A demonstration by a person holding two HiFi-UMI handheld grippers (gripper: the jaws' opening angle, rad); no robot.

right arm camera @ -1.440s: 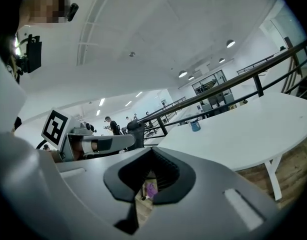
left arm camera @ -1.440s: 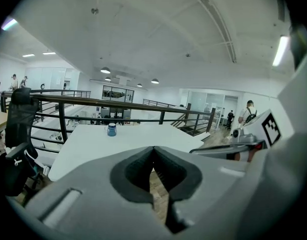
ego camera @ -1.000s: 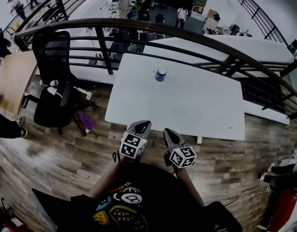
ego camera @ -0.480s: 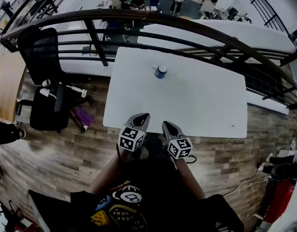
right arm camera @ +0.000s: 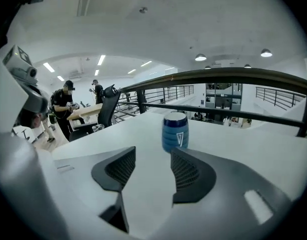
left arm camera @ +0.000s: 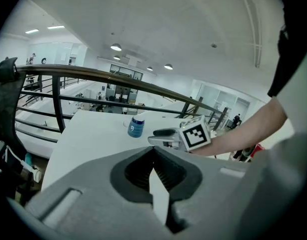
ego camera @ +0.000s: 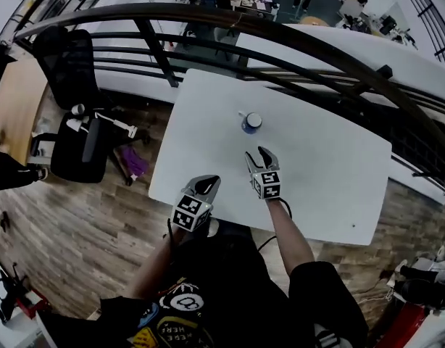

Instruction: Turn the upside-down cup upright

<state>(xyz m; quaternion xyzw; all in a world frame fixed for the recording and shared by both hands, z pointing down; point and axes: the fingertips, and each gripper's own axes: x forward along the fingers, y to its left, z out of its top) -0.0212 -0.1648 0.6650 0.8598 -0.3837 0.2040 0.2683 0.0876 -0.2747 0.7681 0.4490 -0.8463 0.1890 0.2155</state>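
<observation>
A blue cup stands upside-down on the white table, its pale base facing up. My right gripper hovers over the table just short of the cup, apart from it. Its jaws are opening and nothing is between them. Through the right gripper view the cup sits straight ahead, beyond the gripper. My left gripper hangs at the table's near edge, shut and empty. The left gripper view shows its closed jaws, the cup and the right gripper further off.
A dark curved railing runs behind the table's far edge. A black office chair stands on the wooden floor to the left, with a purple thing beside it. People stand at a wooden desk far off.
Both grippers have moved forward from the near edge. The right one went much further, out over the table toward the cup, and its jaws have parted. The left stays shut.
</observation>
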